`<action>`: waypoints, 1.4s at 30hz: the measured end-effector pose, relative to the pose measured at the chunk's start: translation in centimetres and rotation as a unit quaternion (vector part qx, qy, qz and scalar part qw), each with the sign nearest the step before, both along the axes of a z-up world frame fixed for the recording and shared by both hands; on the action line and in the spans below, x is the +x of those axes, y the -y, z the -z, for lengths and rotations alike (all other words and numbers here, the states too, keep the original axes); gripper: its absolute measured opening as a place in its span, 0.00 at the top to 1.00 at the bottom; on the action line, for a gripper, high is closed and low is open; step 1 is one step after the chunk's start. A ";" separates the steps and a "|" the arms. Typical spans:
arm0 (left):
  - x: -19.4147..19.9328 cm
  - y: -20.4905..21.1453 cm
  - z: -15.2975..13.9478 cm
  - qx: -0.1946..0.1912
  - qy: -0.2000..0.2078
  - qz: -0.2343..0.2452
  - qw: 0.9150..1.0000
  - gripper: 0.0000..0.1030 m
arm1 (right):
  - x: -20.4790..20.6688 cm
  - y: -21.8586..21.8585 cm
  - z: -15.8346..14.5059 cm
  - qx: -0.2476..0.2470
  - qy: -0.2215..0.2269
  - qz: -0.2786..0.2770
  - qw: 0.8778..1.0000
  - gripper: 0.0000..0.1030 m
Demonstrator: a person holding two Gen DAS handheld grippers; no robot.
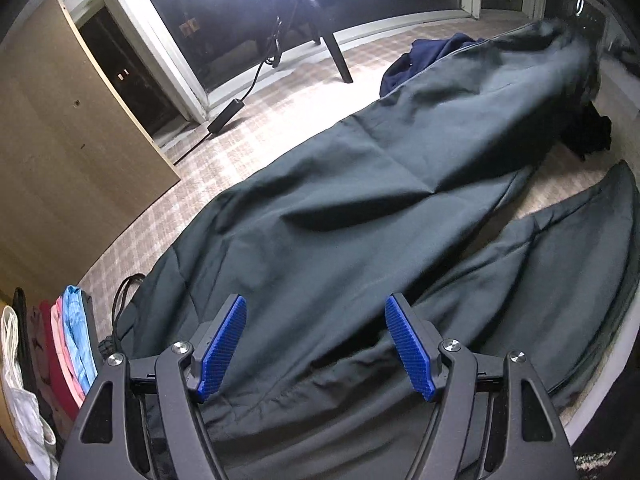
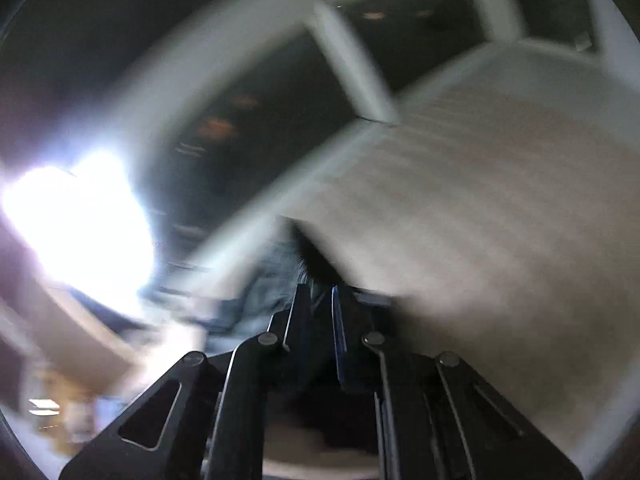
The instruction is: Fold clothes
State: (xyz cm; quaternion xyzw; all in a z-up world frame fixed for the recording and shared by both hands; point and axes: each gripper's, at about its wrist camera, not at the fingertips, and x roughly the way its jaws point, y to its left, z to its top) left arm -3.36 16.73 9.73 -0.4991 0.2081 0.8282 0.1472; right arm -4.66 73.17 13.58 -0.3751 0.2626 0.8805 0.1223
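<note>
Dark grey-green trousers [image 1: 340, 220] lie spread on the checked carpet in the left wrist view, waistband nearest me. My left gripper [image 1: 316, 320] hangs open just above the waistband with nothing between its blue pads [image 1: 222, 352]. One trouser leg runs to the far right, where its end [image 1: 568, 52] is lifted off the floor and blurred. The other leg [image 1: 560, 280] lies flat on the right. The right wrist view is heavily blurred. In it, my right gripper [image 2: 320, 296] has its fingers nearly together on dark cloth [image 2: 272, 280].
A navy garment [image 1: 424, 56] and a black one [image 1: 592, 132] lie beyond the trousers. Folded clothes [image 1: 72, 340] are stacked at the left edge beside a black cord [image 1: 120, 304]. A tripod [image 1: 320, 24], a power brick [image 1: 226, 116] and a wooden panel [image 1: 60, 140] stand at the back left.
</note>
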 end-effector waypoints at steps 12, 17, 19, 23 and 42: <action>9.6 12.7 -2.2 0.011 0.001 -0.123 0.992 0.32 | 6.5 2.8 5.4 -0.083 0.038 -0.053 0.994 0.68; 14.9 18.6 0.3 0.012 0.045 -0.183 0.982 0.32 | 9.7 7.2 6.6 -0.083 0.076 -0.105 0.988 0.63; 16.5 19.9 2.2 -0.003 0.062 -0.199 0.978 0.32 | 11.0 8.6 7.5 -0.076 0.096 -0.105 0.987 0.61; 18.5 23.1 5.4 0.014 0.089 -0.251 0.964 0.32 | 14.2 9.0 10.5 -0.071 0.142 -0.058 0.986 0.61; 15.3 32.5 8.5 0.161 0.058 -0.392 0.904 0.62 | 20.9 6.7 13.3 -0.117 0.158 0.080 0.977 0.55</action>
